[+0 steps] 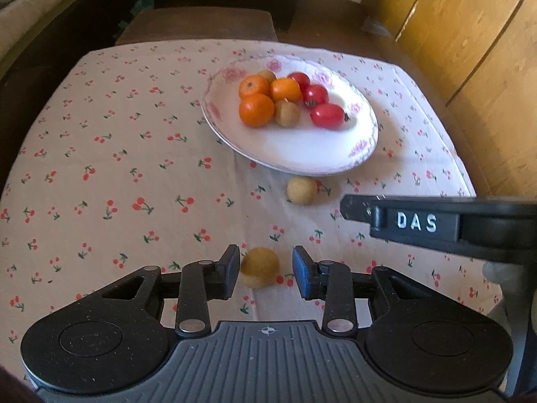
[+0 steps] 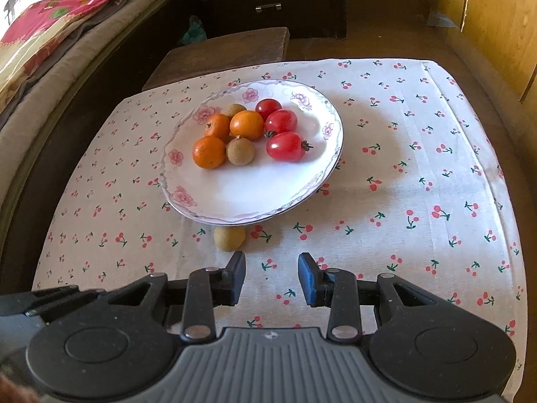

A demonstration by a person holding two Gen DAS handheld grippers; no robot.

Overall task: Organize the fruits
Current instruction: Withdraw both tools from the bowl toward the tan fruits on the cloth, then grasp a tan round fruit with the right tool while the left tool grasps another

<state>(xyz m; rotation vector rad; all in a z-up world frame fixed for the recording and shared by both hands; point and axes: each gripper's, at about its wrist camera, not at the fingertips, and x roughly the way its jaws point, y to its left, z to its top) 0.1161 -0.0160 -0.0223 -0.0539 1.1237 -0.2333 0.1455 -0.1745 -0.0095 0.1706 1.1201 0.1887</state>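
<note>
A white floral plate (image 1: 302, 147) (image 2: 241, 188) holds three oranges (image 1: 256, 109) (image 2: 208, 151), three red tomatoes (image 1: 327, 115) (image 2: 285, 146) and two tan longans (image 1: 287, 113) (image 2: 240, 150). A loose longan (image 1: 301, 190) (image 2: 229, 237) lies on the cloth just in front of the plate. Another loose longan (image 1: 259, 267) lies between the fingers of my open left gripper (image 1: 266, 275), close to the left pad. My right gripper (image 2: 272, 277) is open and empty, just behind and right of the first loose longan; its body shows in the left wrist view (image 1: 436, 223).
The table is covered by a white cherry-print cloth (image 1: 117, 168) (image 2: 402, 184). A dark wooden stool (image 2: 228, 50) stands beyond the far edge. A bed with bedding (image 2: 50, 33) lies to the left, wooden cabinet doors (image 1: 470, 33) to the right.
</note>
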